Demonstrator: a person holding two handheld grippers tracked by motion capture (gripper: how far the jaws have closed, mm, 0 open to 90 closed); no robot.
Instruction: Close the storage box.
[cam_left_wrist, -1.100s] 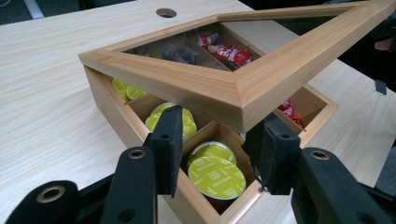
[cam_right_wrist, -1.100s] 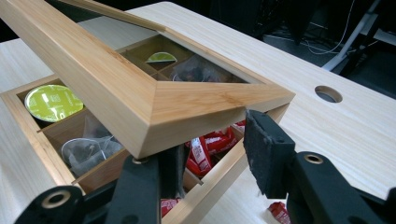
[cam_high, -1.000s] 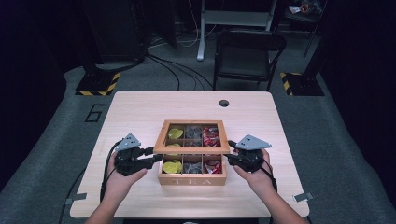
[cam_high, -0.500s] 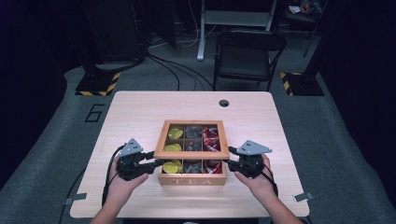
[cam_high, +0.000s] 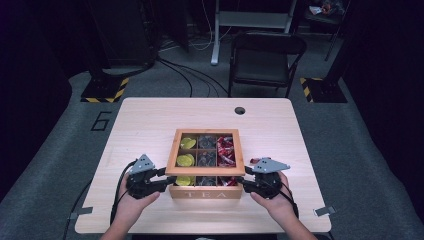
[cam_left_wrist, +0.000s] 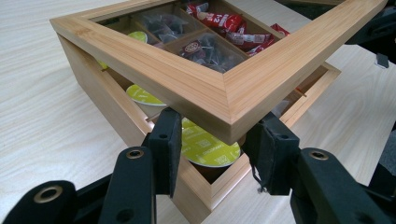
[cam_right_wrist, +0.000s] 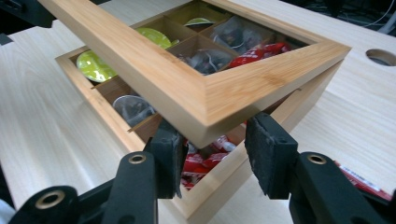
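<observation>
A wooden tea box (cam_high: 206, 191) is seen on the light wooden table (cam_high: 150, 120), toward the 6 o'clock edge in the high view. Its framed lid (cam_high: 205, 171), with a clear pane, is lifted at the front and tilted above the open base, the back edge lying toward 12 o'clock.

The left gripper (cam_high: 167, 179) is held at the box's 9 o'clock side, the right gripper (cam_high: 241, 181) at its 3 o'clock side. In the left gripper view, the near lid corner (cam_left_wrist: 233, 105) is straddled by the left gripper (cam_left_wrist: 212, 151), the jaws being spread to either side of it; whether the pads press on the wood cannot be told. The same is seen in the right gripper view: the right gripper (cam_right_wrist: 212, 151) is set with parted jaws about the other front lid corner (cam_right_wrist: 205, 109), contact being unclear.

Green-topped capsules (cam_left_wrist: 208, 147) are seen in the base below the lid, and red wrapped sachets (cam_right_wrist: 205, 161) at the opposite side, with grey tea bags (cam_right_wrist: 133, 109) between.
</observation>
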